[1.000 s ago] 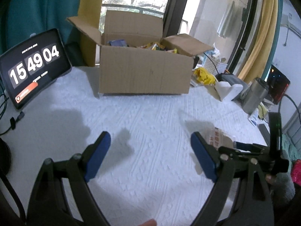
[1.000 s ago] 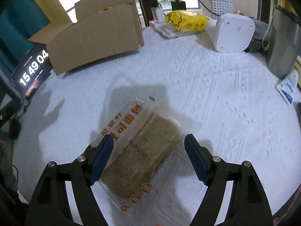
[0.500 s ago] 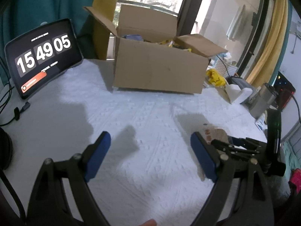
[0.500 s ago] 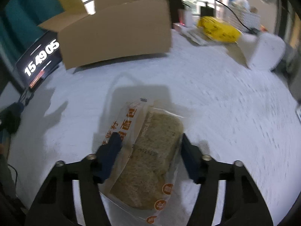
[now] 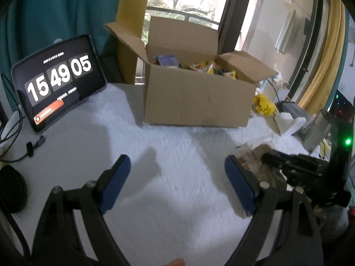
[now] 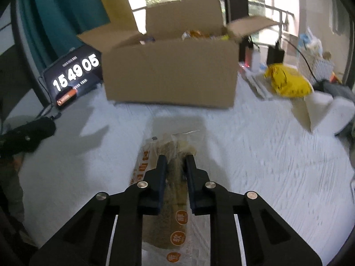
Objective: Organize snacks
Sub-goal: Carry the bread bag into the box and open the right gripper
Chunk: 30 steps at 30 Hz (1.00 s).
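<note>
The right hand-held gripper [image 6: 175, 163] pinches the bread pack [image 6: 177, 212] just above the near worktop [image 6: 266, 166]. The left hand-held gripper [image 5: 177, 174] is spread, holding nothing. The open box [image 6: 170, 73] of snacks stands far behind, a tablet [image 5: 55, 82] to its left.

I see a white, textured cloth-covered surface [image 5: 177, 188] filling the foreground. At its far edge stands a tall window with a dark frame [image 5: 230, 22], daylight and green trees showing through it. Left of that window hang a yellow curtain [image 5: 131, 22] and then a teal curtain [image 5: 55, 11]. Right of the window, another yellow curtain [image 5: 326, 55] hangs.
</note>
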### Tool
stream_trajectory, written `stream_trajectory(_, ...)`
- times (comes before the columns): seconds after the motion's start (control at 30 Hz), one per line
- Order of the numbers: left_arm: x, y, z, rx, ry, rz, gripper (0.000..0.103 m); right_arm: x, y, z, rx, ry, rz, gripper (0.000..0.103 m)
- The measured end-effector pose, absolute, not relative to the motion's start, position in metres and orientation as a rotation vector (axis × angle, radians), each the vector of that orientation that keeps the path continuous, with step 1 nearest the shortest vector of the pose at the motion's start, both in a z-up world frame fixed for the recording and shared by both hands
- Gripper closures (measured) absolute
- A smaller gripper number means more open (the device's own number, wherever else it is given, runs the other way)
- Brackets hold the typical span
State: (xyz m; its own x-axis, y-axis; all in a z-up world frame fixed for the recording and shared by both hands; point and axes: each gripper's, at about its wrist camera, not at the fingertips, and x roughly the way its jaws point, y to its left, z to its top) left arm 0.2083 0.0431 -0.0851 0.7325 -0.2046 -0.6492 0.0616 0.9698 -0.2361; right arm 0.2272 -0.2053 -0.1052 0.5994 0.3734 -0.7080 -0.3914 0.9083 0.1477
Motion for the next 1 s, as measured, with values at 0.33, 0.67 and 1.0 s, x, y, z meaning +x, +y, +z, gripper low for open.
stream_trajectory(0.33, 0.234, 0.044, -0.063, -0.209, 0.682, -0.114, 0.015, 0.264, -0.199, -0.057, -0.025, 0.708, 0.499, 0.086)
stream_trajectory(0.67, 0.264, 0.041, -0.042, -0.192, 0.631, -0.099, 0.015, 0.297, -0.188, -0.025, -0.026, 0.628, 0.536, 0.086)
stream_trajectory(1.0, 0.297, 0.030, -0.021, -0.138, 0.579, -0.104, 0.015, 0.334, -0.174, -0.004, -0.024, 0.573, 0.566, 0.086)
